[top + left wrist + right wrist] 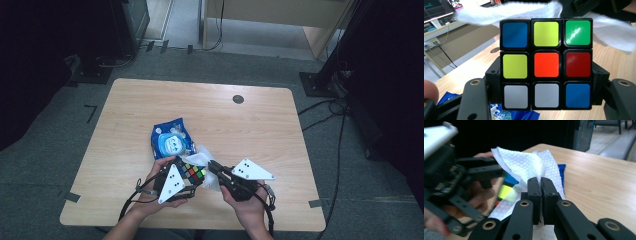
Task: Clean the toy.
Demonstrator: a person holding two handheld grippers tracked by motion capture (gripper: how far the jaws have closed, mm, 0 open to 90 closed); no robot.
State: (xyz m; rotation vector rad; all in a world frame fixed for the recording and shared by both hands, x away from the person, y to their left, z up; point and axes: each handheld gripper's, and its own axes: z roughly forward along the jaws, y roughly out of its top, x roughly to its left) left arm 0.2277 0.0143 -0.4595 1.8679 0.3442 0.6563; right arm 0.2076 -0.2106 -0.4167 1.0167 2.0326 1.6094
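1. The left gripper has its jaws spread wide and clamped on the sides of a black-framed puzzle cube with coloured square stickers, held above the near edge of the pale wooden counter.
2. The right gripper has its jaws pressed together on a white embossed paper tissue, which touches the cube.
3. A blue plastic wipes packet lies on the counter just behind them.

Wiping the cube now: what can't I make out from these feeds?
- Puzzle cube: far faces hidden behind its near face in the left gripper view; blurred behind the left gripper in the right gripper view.
- White wipe: its contact with the cube, cut off at the left gripper view's top edge.
- Blue wipes pack: label too small in the high view.
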